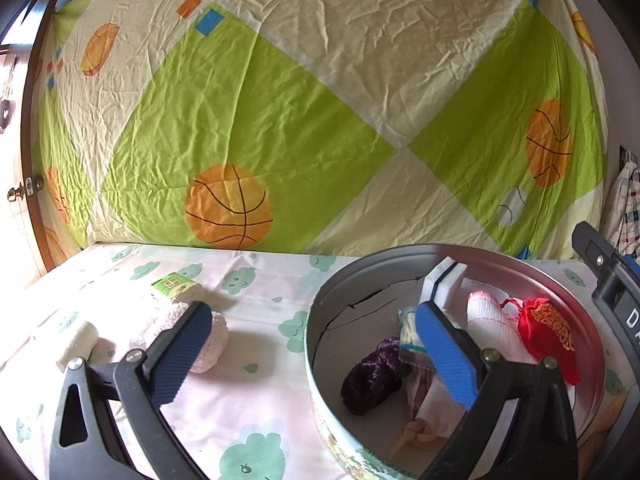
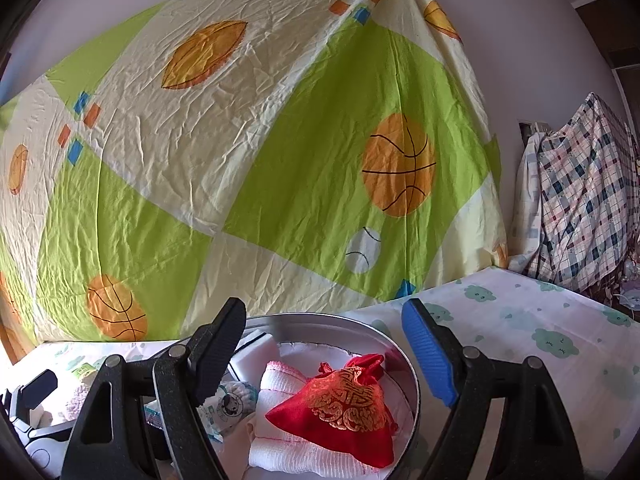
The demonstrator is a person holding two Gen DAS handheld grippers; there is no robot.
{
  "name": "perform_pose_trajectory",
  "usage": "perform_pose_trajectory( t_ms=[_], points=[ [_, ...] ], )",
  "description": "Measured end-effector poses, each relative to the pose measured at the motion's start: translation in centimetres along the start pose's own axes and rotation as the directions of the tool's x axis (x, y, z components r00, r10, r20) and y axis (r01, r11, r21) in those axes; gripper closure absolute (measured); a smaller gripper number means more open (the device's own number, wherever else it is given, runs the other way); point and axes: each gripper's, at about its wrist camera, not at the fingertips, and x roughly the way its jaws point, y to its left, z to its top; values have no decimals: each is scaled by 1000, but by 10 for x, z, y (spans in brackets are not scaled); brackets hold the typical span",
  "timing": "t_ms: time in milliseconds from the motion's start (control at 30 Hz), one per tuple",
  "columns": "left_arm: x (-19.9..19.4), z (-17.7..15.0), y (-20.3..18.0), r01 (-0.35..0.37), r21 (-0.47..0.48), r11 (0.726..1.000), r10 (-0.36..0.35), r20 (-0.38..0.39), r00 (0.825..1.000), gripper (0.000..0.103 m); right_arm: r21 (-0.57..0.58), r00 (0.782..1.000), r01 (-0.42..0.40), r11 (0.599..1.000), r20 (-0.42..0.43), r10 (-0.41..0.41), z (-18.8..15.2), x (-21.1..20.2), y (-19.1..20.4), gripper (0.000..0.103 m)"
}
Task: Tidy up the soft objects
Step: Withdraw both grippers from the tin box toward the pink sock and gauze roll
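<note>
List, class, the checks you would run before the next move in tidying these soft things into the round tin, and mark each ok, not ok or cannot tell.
1. Right gripper empty, jaws open: ok.
2. Left gripper empty, jaws open: ok.
3. Red pouch lies inside the round tin: ok.
4. All soft things in the tin: not ok; the white fluffy roll and the small white roll lie on the sheet.
5. Room left in the tin: ok, bare floor by the purple bundle.

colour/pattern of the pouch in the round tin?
The pouch is red with gold embroidered ornament, lying on white cloth; clearest in the right wrist view.
</note>
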Motion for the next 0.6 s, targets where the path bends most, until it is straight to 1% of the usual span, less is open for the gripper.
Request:
perform_pose_trajectory(
  t_ms=[400, 600],
  points=[
    [-10, -3, -2, 25, 13, 1000, -25, 21, 999, 0, 36, 1000, 12, 999, 1, -12, -4, -18, -4, 21],
    [-19, -5, -3, 63, 34, 997, -64, 37, 997, 0, 59, 999, 36, 998, 1, -36, -5, -27, -7, 21]
  ],
)
